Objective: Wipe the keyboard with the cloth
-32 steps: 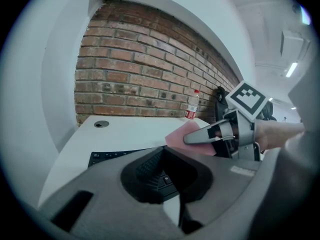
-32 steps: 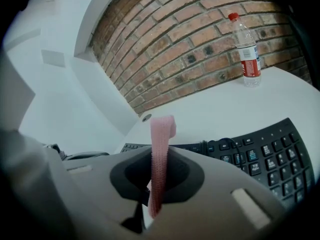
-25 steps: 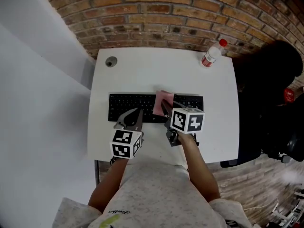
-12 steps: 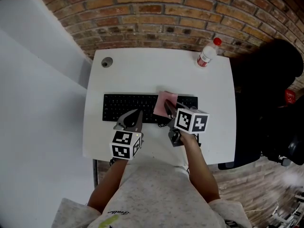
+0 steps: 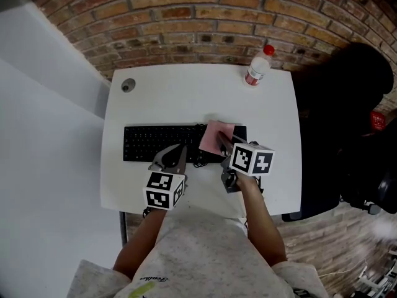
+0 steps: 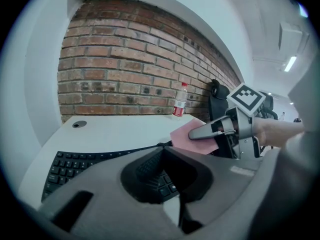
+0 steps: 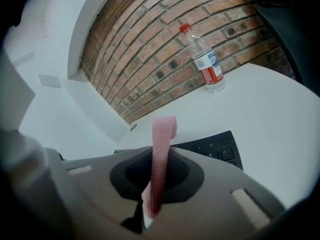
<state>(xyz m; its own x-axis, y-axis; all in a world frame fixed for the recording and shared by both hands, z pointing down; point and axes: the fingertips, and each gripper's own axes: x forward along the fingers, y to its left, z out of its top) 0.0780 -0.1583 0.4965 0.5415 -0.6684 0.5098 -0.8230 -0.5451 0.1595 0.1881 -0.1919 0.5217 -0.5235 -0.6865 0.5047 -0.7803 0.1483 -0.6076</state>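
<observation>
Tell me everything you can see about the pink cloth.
The pink cloth is a thin rectangle of nubby fabric, pinched at one edge by the right hand-held gripper, whose jaws are closed on it. It extends forward over the right part of the black keyboard; whether it touches the keys is unclear.

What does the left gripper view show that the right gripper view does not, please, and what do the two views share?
Only the left gripper view shows the right gripper from outside, with its marker cube and the flat pink face of the cloth. Only the right gripper view shows the cloth edge-on, pinched between that gripper's own jaws. Both show the keyboard, the bottle, the table and the brick wall.
</observation>
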